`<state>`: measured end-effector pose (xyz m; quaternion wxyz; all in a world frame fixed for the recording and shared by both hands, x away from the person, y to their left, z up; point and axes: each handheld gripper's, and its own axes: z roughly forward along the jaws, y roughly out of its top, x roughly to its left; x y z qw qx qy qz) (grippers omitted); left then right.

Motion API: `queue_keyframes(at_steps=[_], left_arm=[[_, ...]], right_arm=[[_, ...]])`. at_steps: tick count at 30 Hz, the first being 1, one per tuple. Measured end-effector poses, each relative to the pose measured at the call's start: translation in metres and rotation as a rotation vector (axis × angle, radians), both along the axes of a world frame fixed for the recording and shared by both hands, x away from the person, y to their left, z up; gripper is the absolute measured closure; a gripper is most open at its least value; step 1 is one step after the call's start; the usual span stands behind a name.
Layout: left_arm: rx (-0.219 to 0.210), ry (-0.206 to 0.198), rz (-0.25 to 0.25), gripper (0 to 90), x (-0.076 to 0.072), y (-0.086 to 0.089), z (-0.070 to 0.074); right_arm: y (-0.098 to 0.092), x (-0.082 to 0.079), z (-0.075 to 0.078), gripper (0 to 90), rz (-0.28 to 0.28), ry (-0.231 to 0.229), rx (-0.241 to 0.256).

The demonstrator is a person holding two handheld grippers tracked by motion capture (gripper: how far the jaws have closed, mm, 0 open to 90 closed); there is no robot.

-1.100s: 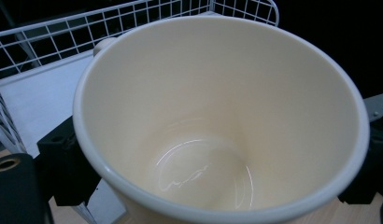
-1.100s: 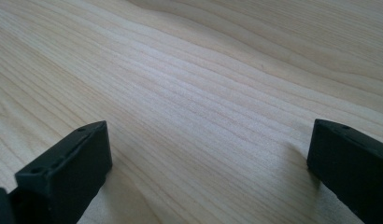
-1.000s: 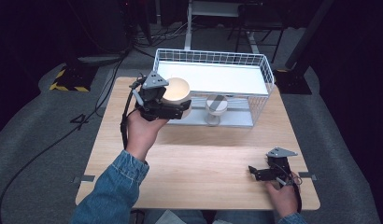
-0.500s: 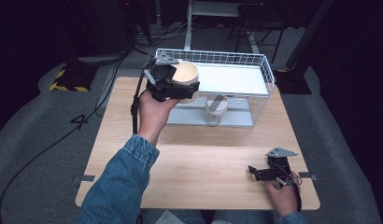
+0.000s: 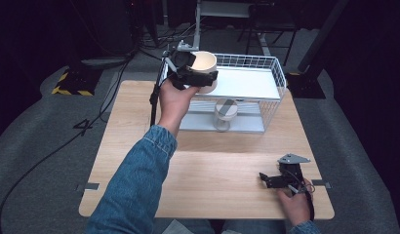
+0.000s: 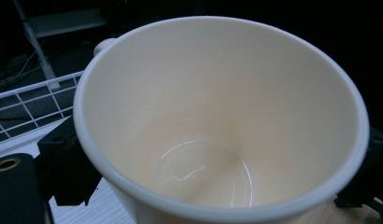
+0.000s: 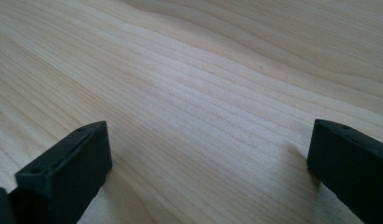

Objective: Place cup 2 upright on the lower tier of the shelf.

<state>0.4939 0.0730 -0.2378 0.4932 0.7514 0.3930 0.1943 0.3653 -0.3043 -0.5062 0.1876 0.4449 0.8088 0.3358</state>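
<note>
A cream mug (image 5: 205,68) (image 6: 217,121) is held upright in my left gripper (image 5: 200,78), which is shut on it at the near left corner of the white wire rack (image 5: 266,73), level with the top shelf. Its inside looks empty in the left gripper view. On the lower shelf stands a small cup (image 5: 225,113) with a dark patch. My right gripper (image 5: 264,179) lies low on the wooden table (image 5: 212,170) near the front right, jaws wide apart with bare wood (image 7: 203,107) between them.
The rack has a white top shelf (image 5: 247,83) with a wire rim and sits at the back of the table. A cable (image 5: 153,97) hangs from the left gripper. Dark floor and cables surround the table.
My left gripper has carried the mug up and to the right, from in front of the rack to its top left corner. The right gripper has stayed put.
</note>
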Motion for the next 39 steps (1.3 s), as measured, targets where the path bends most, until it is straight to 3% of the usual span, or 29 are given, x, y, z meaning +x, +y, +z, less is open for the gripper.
queue_keyframes(at_steps=[5,12,18,22,30,39], left_arm=[[-0.008,0.006,0.02,9.3,0.014,-0.007,-0.003],[-0.056,-0.013,0.055,9.3,0.029,-0.015,-0.009],[-0.028,0.004,0.08,9.3,0.043,-0.024,-0.016],[-0.049,0.012,0.091,9.3,0.048,-0.029,-0.02],[-0.03,0.012,0.111,9.3,0.058,-0.039,-0.024],[0.024,0.024,0.106,9.3,0.062,-0.052,-0.027]], right_arm=[[0.001,0.001,0.0,0.1,-0.005,-0.001,0.003],[0.001,0.001,0.0,0.1,-0.006,0.002,0.0],[0.001,0.002,0.0,0.2,-0.009,-0.001,0.0],[0.002,0.002,0.0,0.2,-0.012,-0.001,0.001],[0.002,0.002,0.0,0.1,-0.012,-0.001,0.001],[0.002,0.002,0.0,0.4,-0.01,0.0,-0.001]])
